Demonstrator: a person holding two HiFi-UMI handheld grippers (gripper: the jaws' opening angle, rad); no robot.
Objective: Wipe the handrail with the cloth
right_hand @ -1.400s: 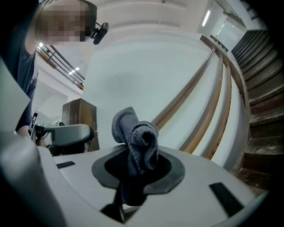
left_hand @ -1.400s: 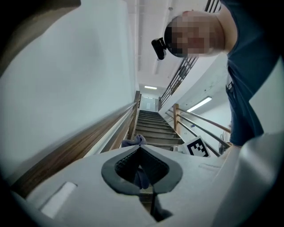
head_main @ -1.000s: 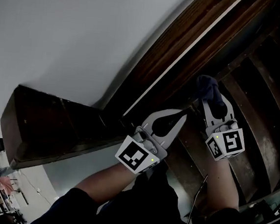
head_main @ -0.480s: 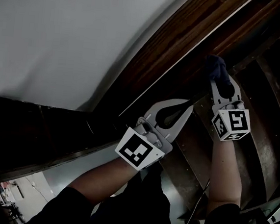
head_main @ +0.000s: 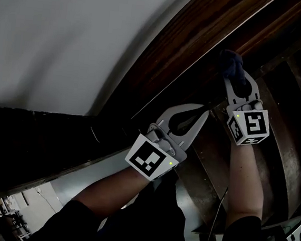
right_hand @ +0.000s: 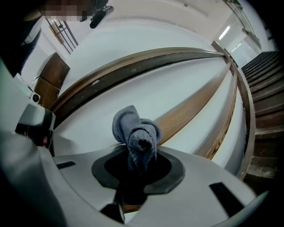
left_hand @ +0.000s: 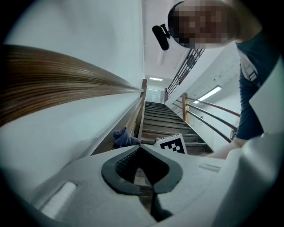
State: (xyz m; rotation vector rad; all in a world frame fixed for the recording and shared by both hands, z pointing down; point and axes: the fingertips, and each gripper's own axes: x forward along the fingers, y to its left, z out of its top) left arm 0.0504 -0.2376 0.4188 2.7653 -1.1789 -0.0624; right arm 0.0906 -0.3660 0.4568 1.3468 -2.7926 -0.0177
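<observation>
An indoor stairwell is showing here; steps [left_hand: 162, 120] are climbing toward an upper landing; a wooden handrail [left_hand: 66, 84] is running along a plain white wall [head_main: 69, 30]; metal railings [left_hand: 208, 120] are lining the opposite side; a strip light [left_hand: 211, 93] is glowing overhead.

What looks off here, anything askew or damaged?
Nothing stands out. The right gripper is shut on the bunched blue cloth, which it holds up by the wooden handrail. The left gripper is shut on nothing, nearer the person. No damage or spill shows on the rail or the stairs.
</observation>
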